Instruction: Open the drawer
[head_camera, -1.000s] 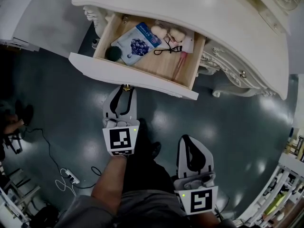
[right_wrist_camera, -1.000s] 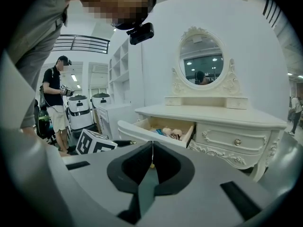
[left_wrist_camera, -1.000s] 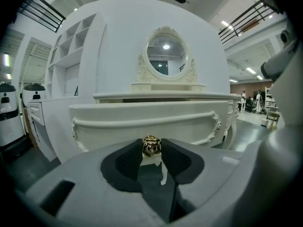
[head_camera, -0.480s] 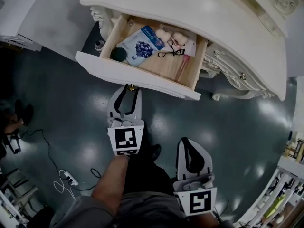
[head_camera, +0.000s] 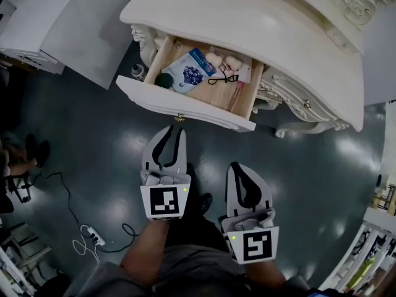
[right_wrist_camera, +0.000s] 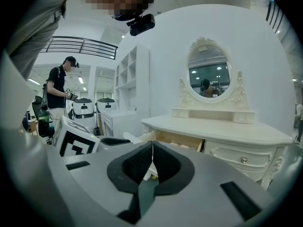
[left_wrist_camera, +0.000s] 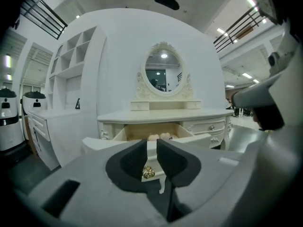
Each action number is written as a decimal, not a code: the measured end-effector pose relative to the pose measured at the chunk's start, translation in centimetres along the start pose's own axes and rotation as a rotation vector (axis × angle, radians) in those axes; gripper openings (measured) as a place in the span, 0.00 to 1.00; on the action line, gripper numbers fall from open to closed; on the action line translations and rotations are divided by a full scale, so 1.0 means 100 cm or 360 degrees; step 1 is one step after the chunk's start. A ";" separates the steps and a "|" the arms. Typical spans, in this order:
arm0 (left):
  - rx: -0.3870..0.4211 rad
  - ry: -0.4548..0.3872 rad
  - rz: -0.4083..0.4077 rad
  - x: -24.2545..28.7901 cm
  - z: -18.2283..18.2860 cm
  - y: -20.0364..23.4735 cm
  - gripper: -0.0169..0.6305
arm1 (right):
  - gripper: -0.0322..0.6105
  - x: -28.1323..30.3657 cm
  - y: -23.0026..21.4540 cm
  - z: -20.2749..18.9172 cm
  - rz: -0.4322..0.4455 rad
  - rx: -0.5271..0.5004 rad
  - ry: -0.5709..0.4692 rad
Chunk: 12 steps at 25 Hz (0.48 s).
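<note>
The cream dressing table's drawer (head_camera: 185, 106) stands pulled out, showing a blue packet (head_camera: 189, 70), a dark round thing (head_camera: 163, 80), pale puffs (head_camera: 223, 60) and a black eyelash curler (head_camera: 224, 77). Its small brass knob (head_camera: 180, 118) is bare. My left gripper (head_camera: 175, 131) hangs just short of that knob, jaws closing with a narrow gap and nothing between them; in the left gripper view the knob (left_wrist_camera: 148, 172) shows beyond the left gripper (left_wrist_camera: 151, 148). My right gripper (head_camera: 239, 167) is lower and to the right, over the floor, shut on nothing; its pads meet at the right gripper (right_wrist_camera: 152, 148).
A power strip with cable (head_camera: 93, 232) lies on the dark floor at the lower left. White cabinet panels (head_camera: 55, 23) stand left of the dresser. Another person (right_wrist_camera: 59, 93) stands far off by white shelving. An oval mirror (left_wrist_camera: 163, 73) tops the dresser.
The left gripper has come back off the knob, which sat at its fingertips before, and its jaws have narrowed. Both grippers sit farther from the drawer. The drawer stays open.
</note>
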State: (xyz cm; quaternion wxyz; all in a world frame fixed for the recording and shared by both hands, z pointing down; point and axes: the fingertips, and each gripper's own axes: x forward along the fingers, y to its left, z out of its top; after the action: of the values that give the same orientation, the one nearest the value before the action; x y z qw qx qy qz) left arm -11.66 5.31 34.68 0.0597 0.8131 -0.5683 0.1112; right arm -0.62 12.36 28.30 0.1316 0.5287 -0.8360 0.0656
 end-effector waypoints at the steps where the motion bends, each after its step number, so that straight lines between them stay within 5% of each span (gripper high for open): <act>1: -0.0007 -0.0012 0.0001 -0.006 0.010 -0.001 0.13 | 0.07 0.002 0.000 0.006 0.0003 -0.0008 -0.0016; 12: 0.0098 -0.0127 0.0010 -0.055 0.092 0.001 0.05 | 0.07 0.010 0.007 0.065 0.0015 -0.0001 -0.0189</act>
State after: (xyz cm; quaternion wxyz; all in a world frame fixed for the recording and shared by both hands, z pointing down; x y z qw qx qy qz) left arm -12.48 8.22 24.39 0.0115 0.8165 -0.5691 0.0963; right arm -2.60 10.15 22.34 0.0815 0.5276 -0.8449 0.0346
